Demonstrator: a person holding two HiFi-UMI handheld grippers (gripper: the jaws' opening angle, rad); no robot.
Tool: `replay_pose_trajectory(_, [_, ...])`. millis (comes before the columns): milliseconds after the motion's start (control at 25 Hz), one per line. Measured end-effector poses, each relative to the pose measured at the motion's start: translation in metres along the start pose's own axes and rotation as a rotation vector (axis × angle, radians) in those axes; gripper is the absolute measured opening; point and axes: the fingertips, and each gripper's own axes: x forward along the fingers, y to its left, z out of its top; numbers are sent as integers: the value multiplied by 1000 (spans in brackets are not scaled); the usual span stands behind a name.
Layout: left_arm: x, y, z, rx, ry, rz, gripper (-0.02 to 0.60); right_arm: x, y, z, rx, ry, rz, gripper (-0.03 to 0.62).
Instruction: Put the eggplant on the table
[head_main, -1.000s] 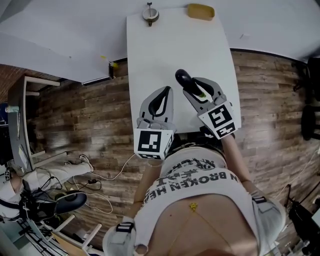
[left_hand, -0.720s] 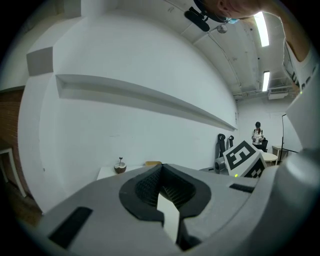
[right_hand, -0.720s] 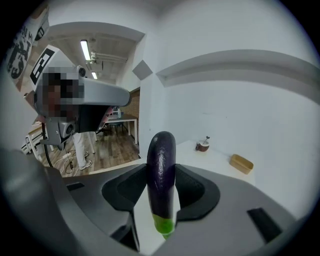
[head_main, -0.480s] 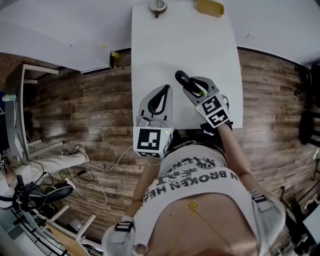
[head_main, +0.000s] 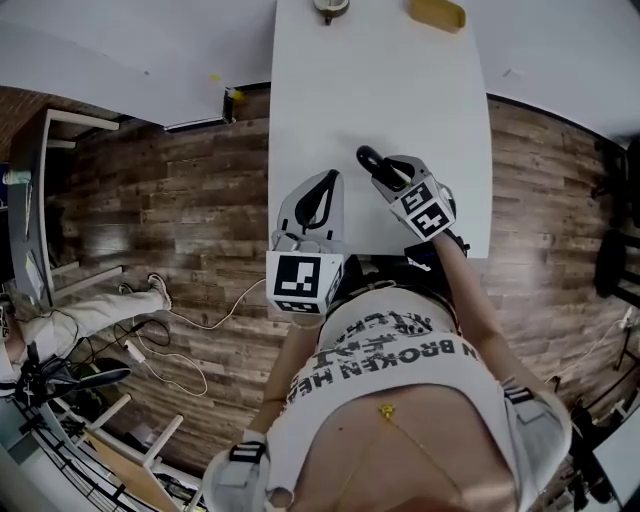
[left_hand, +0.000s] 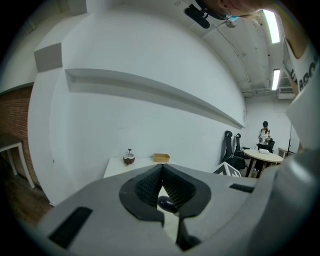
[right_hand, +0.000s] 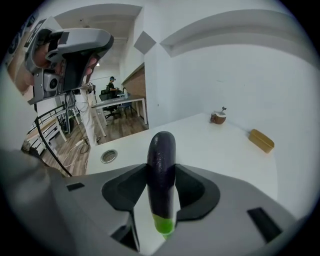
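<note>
Over the last second the right claw (head_main: 388, 172) has dropped toward the table (head_main: 400, 90) and tipped its nose further down. In the head view its marker cube now sits lower and at a steeper angle. The grip has not changed. The eggplant (right_hand: 161, 170) is clamped across its middle between the two pads, with the dark end pointing away from us and the green stem end back toward the claw body. We read this as the lowering stage of the placement, with the release still to come. The eggplant is over the near part of the table, right of centre. We judge it just above the white top rather than resting on it, though no view shows the gap plainly. The table below it is bare; a brown cup (right_hand: 218, 117) and a yellow tray (right_hand: 262, 140) stand well apart at the far edge. The right forearm reaches out from the body with the claw angled down and forward. The left claw (head_main: 331, 180) is clenched on nothing, tips meeting. It is held nearly level over the near left edge of the table, just beside the right claw and taking no part.
</note>
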Motion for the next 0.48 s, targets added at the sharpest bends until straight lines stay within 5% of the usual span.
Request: replay_pose_trajectory(480, [2,6,-16,-13,38,14,5,34,4,-42,-23,122,57,176])
